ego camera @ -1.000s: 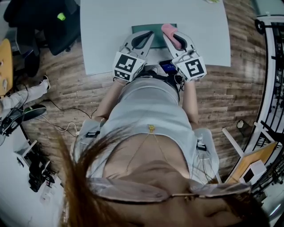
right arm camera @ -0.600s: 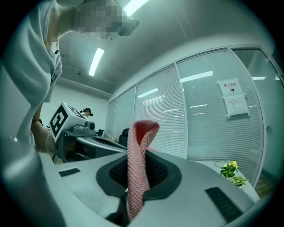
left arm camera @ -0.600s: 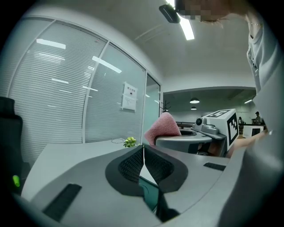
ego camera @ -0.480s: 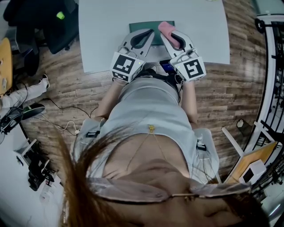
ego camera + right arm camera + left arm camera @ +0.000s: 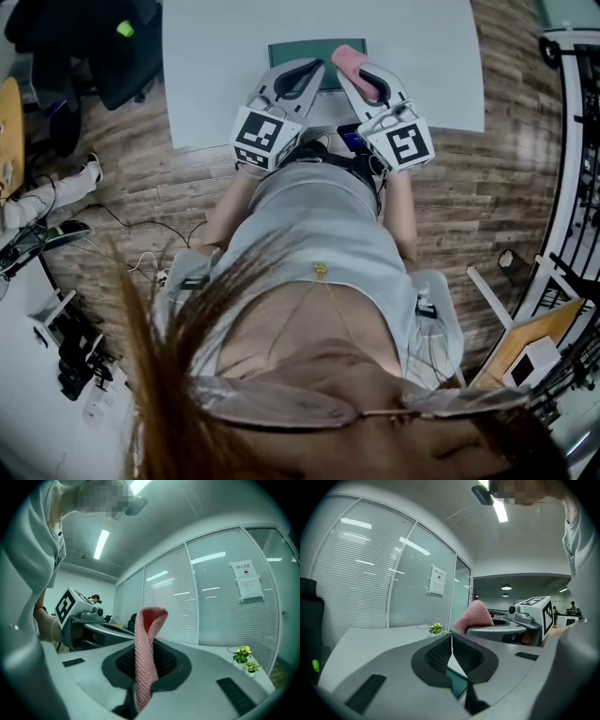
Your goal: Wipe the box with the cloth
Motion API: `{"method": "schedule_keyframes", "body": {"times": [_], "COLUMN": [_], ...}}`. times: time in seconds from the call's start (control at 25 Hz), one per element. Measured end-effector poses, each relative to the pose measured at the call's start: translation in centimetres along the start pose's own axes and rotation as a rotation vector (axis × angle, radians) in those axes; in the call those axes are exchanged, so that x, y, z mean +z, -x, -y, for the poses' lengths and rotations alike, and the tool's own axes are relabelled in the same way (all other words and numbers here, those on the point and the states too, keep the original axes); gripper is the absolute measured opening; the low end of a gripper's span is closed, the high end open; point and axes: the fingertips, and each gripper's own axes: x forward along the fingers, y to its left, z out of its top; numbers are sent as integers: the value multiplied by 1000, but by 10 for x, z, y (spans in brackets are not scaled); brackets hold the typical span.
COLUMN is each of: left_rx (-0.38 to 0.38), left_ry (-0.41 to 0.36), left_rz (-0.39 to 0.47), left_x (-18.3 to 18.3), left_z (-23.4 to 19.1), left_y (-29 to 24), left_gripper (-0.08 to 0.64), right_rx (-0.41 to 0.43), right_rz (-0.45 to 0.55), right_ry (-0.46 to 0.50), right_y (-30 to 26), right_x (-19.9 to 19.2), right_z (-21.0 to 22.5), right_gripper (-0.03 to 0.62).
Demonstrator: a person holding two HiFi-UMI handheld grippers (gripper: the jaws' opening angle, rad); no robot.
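A flat dark-green box (image 5: 317, 52) lies on the white table (image 5: 216, 56) near its front edge. My right gripper (image 5: 357, 69) is shut on a folded pink knitted cloth (image 5: 352, 64), which sticks up from the jaws (image 5: 146, 653) over the box's right end. My left gripper (image 5: 312, 71) hovers at the box's near edge, shut with nothing between its meshed pads (image 5: 451, 641). A strip of the green box (image 5: 458, 682) shows under the left jaws. From the left gripper view, the cloth (image 5: 474, 616) and the right gripper (image 5: 511, 627) sit close on the right.
A small green plant (image 5: 436, 628) stands on the table's far side, also visible as the plant (image 5: 245, 660) in the right gripper view. A black chair (image 5: 112, 47) stands left of the table. Cables (image 5: 131, 262) trail on the wooden floor. A metal rack (image 5: 572, 141) lines the right side.
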Motion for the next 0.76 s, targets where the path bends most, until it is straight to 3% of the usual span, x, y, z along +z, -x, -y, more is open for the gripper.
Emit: {"method": "schedule_keyframes", "body": {"times": [0.76], "left_rx": [10], "left_ry": [-5], "left_rz": [-10], "left_x": [-4], "left_z": [11], "left_y": [-4], "left_gripper": [34], "right_rx": [5], "right_rz": [-5], "right_ry": [-16], "right_y": [9], "right_x": [-5], "right_z": [2], "right_gripper": [35]}}
